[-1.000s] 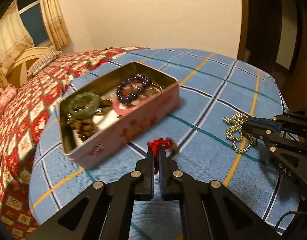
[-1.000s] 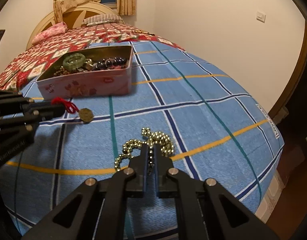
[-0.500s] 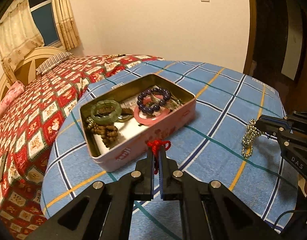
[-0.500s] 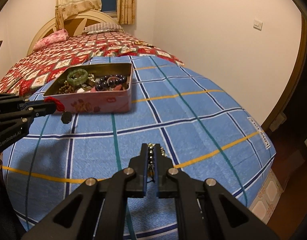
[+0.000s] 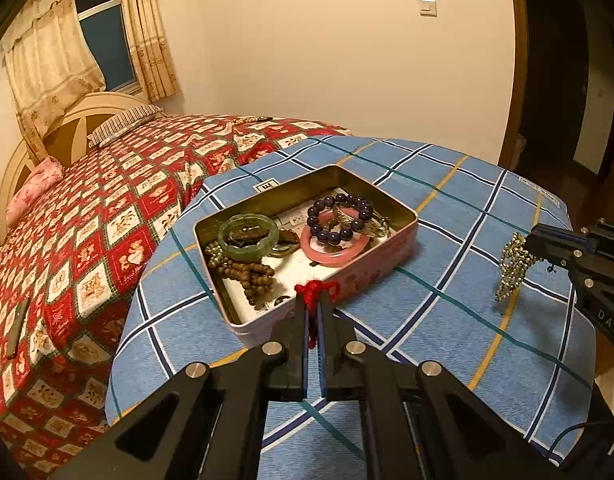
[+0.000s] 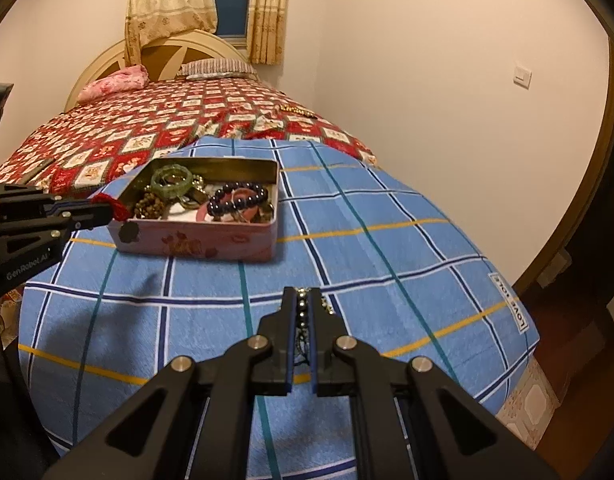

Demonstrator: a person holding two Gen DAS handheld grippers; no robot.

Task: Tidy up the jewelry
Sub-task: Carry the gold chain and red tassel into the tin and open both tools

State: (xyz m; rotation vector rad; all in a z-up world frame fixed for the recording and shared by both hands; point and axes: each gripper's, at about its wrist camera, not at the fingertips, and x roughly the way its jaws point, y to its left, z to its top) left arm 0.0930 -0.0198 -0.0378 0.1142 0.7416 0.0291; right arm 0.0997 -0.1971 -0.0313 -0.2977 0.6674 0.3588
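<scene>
left hand-held gripper (image 5: pixel 314 312) clenched on red cord charm (image 5: pixel 315 291), held just before the pink tin's (image 5: pixel 347 280) near wall | right hand-held gripper (image 6: pixel 303 300) clamped on gold bead chain (image 5: pixel 513 264), dangling clear above blue plaid cloth (image 6: pixel 387 248) | tin holds green bangle (image 5: pixel 247 236), purple bead bracelet (image 5: pixel 339 218)

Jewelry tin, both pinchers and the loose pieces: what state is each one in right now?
Tin: open, no lid on, partly filled with bracelets.
Left gripper: shut on red cord.
Red cord's pendant: dangling beside the tin's front wall.
Right gripper: shut on gold bead chain, which hangs above the blanket.
</scene>
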